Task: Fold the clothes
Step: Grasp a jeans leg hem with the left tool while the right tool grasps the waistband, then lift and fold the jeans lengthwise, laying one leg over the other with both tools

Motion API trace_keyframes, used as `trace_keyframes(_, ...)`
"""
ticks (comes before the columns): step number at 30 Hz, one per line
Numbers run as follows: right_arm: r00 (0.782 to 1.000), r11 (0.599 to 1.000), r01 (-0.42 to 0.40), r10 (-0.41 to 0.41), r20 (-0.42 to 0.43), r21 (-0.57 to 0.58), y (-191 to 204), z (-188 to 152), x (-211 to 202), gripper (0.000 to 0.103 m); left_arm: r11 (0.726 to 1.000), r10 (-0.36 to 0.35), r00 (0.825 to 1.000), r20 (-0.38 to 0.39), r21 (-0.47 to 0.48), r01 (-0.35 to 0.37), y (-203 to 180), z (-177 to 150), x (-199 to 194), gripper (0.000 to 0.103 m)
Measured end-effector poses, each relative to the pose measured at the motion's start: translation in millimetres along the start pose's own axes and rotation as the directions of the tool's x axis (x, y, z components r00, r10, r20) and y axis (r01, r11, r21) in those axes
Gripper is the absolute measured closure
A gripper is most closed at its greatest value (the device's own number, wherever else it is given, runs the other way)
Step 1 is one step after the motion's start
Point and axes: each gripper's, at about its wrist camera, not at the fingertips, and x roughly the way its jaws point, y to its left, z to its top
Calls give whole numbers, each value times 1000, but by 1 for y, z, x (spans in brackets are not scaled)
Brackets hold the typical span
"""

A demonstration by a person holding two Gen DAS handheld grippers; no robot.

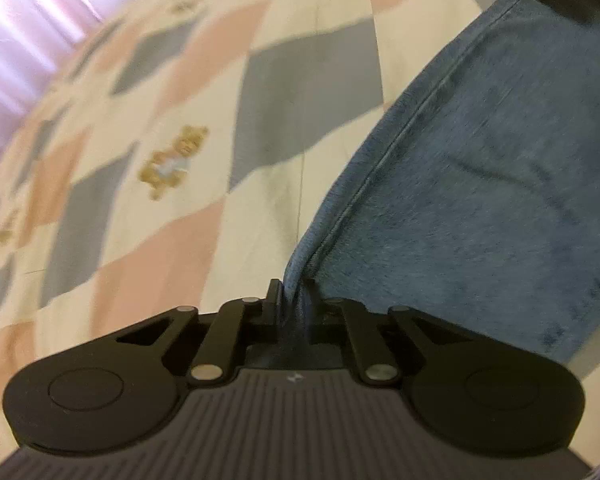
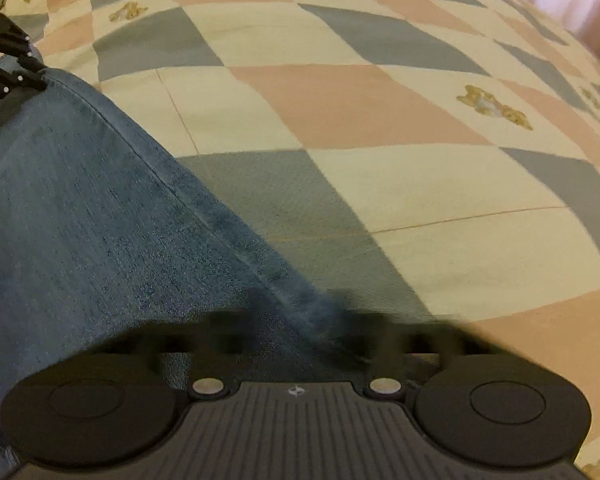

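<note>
Both corners pinched: left gripper [image 1: 290, 300] and right gripper [image 2: 340, 332] are each clamped tight on the hemmed edge of the blue fuzzy fabric garment [image 1: 480, 184], which is spread on the checkered teddy-bear bedspread [image 1: 172, 128]. Next is probably lifting together and carrying that edge over evenly.

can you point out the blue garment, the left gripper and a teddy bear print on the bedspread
blue garment [image 1: 480, 200]: left wrist view, on the flat denim-like panel beside its seam.
left gripper [image 1: 290, 300]: left wrist view, between its fingertips, pinched on the garment's edge.
teddy bear print [image 1: 172, 160]: left wrist view, on the bear's body.
</note>
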Motion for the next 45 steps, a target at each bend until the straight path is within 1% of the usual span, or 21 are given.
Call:
trace_keyframes(4, 989, 996, 73, -67, 132, -44, 18, -14, -46, 93, 993, 95, 993, 73, -76, -90, -20, -12, -64, 97)
trace_keyframes(7, 954, 981, 174, -146, 263, -85, 50, -43, -98, 93, 973, 171, 979, 112, -176, -150, -48, -30, -129, 96)
trace_keyframes(12, 886, 966, 241, -180, 428, -92, 114, -125, -192, 93, 906, 267, 958, 106, -367, -212, -131, -80, -251, 95)
trace_keyframes(14, 876, 970, 230, -170, 452, -82, 140, -165, -223, 93, 866, 289, 954, 78, -446, -226, -179, -100, -292, 95)
trace_keyframes(17, 890, 983, 178, -145, 432, -38, 178, -228, -253, 93, 800, 249, 968, -38, -556, -227, -258, -135, -319, 94)
trace_keyframes(18, 909, 987, 159, -138, 393, -21, 190, -249, -253, 91, 778, 210, 973, -97, -585, -227, -278, -147, -314, 92)
trace_keyframes(19, 928, 990, 140, -130, 349, -2, 202, -270, -252, 87, 756, 168, 974, -155, -614, -228, -298, -159, -308, 89)
trace_keyframes(20, 953, 992, 124, -124, 276, 17, 211, -289, -243, 73, 733, 125, 970, -209, -639, -232, -317, -171, -303, 89)
trace_keyframes(22, 985, 988, 126, -135, 104, 90, 225, -322, -220, 58, 722, 78, 956, -283, -645, -250, -345, -182, -295, 89)
trace_keyframes(24, 998, 979, 42, -51, 43, 200, 223, -343, -212, 59, 723, 98, 958, -268, -642, -253, -354, -178, -301, 88)
trace_keyframes(25, 999, 963, 2, -15, 48, 268, 218, -348, -212, 54, 716, 122, 960, -251, -647, -261, -350, -172, -303, 81)
trace_keyframes(26, 998, 941, -22, 0, 62, 338, 209, -351, -212, 48, 710, 148, 961, -235, -651, -269, -346, -167, -306, 68)
trace_keyframes(28, 994, 853, -65, 10, 109, 518, 179, -356, -209, 46, 704, 216, 951, -222, -639, -309, -332, -153, -300, 65)
trace_keyframes(30, 987, 710, -115, 4, 160, 695, 146, -362, -205, 46, 699, 275, 936, -222, -622, -353, -314, -139, -286, 61)
trace_keyframes(33, 969, 415, -191, -67, 239, 890, 99, -383, -196, 46, 665, 305, 925, -226, -645, -377, -275, -128, -257, 61)
trace_keyframes(34, 962, 340, -207, -100, 254, 917, 89, -388, -193, 46, 661, 309, 921, -238, -642, -388, -260, -124, -242, 61)
trace_keyframes(37, 948, 200, -228, -179, 264, 953, 71, -398, -183, 45, 676, 309, 908, -284, -606, -419, -231, -111, -186, 58)
trace_keyframes(40, 942, 140, -244, -202, 269, 960, 65, -403, -170, 39, 658, 298, 881, -368, -589, -469, -213, -123, -146, 61)
trace_keyframes(41, 940, 140, -246, -206, 271, 959, 65, -400, -167, 35, 647, 296, 872, -390, -590, -483, -208, -128, -137, 82)
trace_keyframes(43, 938, 145, -247, -213, 274, 958, 65, -395, -161, 39, 582, 299, 886, -353, -668, -463, -200, -141, -149, 99)
trace_keyframes(45, 939, 192, -220, -223, 261, 956, 67, -388, -164, 83, 470, 325, 896, -303, -770, -431, -190, -159, -185, 99)
